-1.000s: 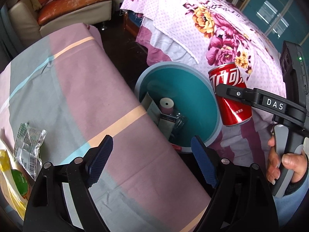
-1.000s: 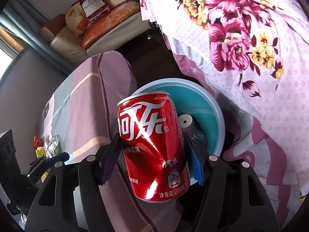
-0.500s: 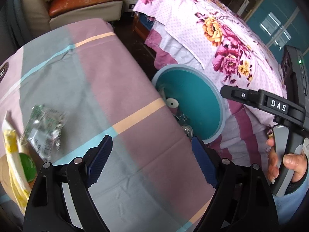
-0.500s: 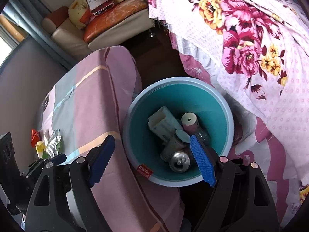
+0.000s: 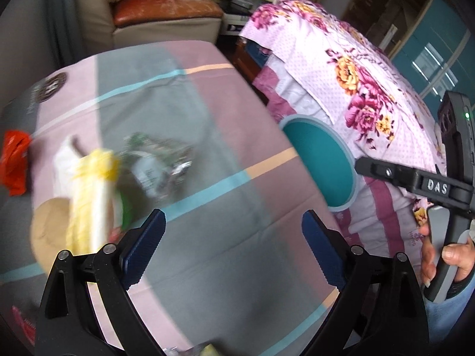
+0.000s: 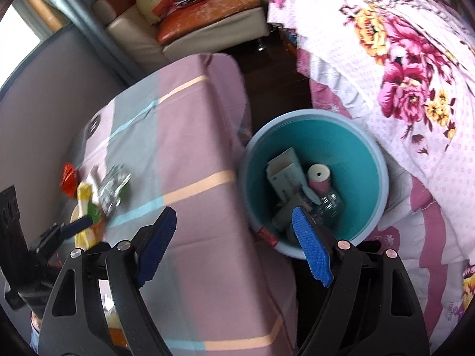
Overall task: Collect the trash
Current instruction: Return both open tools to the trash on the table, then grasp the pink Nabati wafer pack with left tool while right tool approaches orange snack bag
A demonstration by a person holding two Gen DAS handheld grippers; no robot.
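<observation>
Striped pink, grey and blue tablecloth [image 5: 225, 136] over a table, flowered bedspread [image 5: 365, 89] to one side, sofa [image 5: 166, 20] at the back

Teal bin [image 6: 365, 160] on the floor between table edge and bed, touching neither gripper; inside it a pale carton [image 6: 285, 175], a pink roll [image 6: 319, 178], a clear bottle [image 6: 331, 204] and other pieces too jumbled to name

Loose trash heaped on the far-left part of the cloth, blurred in both views: red wrapper [image 5: 14, 160], yellow wrapper [image 5: 92, 195], clear crinkled packet with print [image 5: 157, 166], something green under the yellow piece

Left gripper [image 5: 231, 246] spread wide, nothing between the blue pads [image 5: 142, 252], held above the cloth just short of the yellow wrapper and the packet

Right gripper [image 6: 234, 249] spread wide too, holding nothing, poised over the table's edge with one pad [image 6: 311, 249] overlapping the near rim of the bin; seen from the left wrist view as a black body marked DAS, gripped by a bare hand [image 5: 445, 255]
</observation>
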